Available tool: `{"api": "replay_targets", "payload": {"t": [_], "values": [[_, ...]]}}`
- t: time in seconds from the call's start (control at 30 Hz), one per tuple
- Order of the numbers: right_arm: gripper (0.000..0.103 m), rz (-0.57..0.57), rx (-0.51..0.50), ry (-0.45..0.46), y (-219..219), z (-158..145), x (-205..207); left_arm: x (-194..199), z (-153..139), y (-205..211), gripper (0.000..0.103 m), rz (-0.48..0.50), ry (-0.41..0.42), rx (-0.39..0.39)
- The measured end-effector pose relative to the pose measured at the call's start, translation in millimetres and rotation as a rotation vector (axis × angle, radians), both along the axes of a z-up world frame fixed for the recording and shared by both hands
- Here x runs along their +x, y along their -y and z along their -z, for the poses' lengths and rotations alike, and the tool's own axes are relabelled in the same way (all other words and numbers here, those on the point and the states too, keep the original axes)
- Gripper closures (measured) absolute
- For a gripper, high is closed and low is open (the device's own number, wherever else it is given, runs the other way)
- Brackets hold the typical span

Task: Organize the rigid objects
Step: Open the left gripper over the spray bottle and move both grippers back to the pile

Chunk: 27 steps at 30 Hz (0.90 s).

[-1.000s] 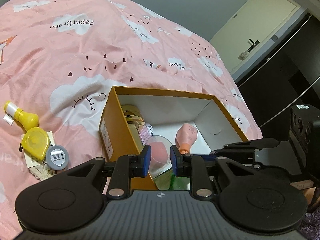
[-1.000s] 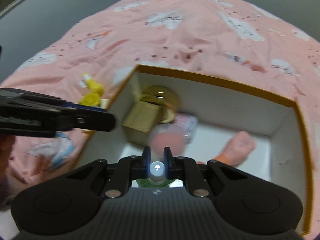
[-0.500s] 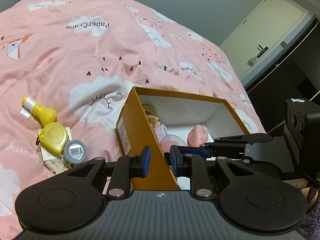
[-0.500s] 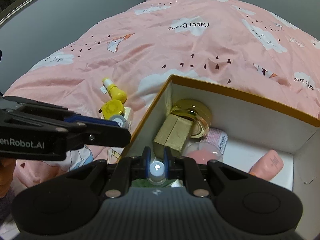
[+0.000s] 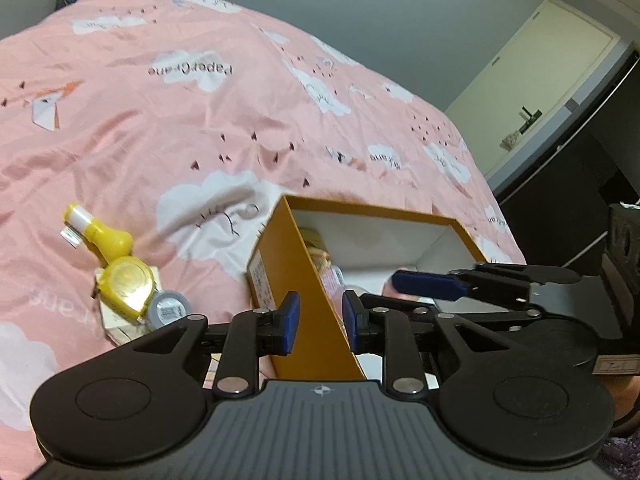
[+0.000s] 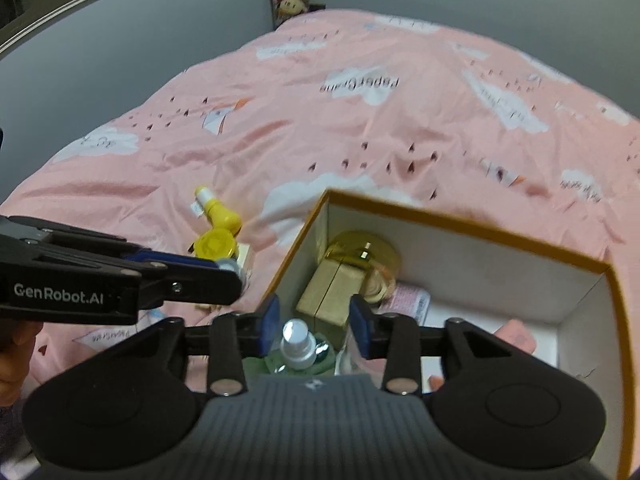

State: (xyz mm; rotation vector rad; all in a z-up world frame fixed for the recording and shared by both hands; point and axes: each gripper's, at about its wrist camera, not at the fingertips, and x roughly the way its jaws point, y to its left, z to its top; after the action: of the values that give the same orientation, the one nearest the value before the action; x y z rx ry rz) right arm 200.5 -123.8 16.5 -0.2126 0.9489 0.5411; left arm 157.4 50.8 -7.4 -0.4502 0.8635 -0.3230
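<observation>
Green spray bottle (image 6: 301,354) stands free in the near-left corner of the orange box (image 6: 472,226); the right claw (image 6: 315,322) has just been spreading off its cap. Lifting crookedly could tip it onto the wooden block (image 6: 329,292). The left claw (image 5: 319,322), nearly pressed together and holding nothing, straddles the box's left wall and could drag it.

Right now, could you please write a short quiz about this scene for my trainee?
1. True or false: the right tongs clamp the green spray bottle.
2. Which thing lies outside the orange box? A) gold-lidded jar B) yellow tape measure C) pink bottle
3. What colour is the bedcover?

Key: 1 false, the jaws have just been opening and the bottle stands free between them; 2 B; 3 pink.
</observation>
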Motion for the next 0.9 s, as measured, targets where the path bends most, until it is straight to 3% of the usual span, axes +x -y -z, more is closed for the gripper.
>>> {"api": "replay_targets", "payload": {"t": [0.17, 0.37, 0.63, 0.9], "values": [[0.049, 0.000, 0.005, 0.080, -11.9, -17.6, -3.3, -3.3, -7.4, -12.2, 0.072, -0.046, 0.044, 0.051], [0.044, -0.018, -0.003, 0.127, -42.9, -15.7, -5.8, -4.3, 1.1, -43.1, 0.072, -0.137, 0.023, 0.057], [0.044, -0.045, -0.004, 0.152, -93.1, 14.2, -12.9, -8.9, 25.3, -85.0, 0.062, -0.239, -0.046, 0.039], [0.044, -0.021, 0.009, 0.058, -121.8, 63.1, -12.4, -5.9, 70.1, -112.7, 0.061, -0.297, -0.167, -0.017]]}}
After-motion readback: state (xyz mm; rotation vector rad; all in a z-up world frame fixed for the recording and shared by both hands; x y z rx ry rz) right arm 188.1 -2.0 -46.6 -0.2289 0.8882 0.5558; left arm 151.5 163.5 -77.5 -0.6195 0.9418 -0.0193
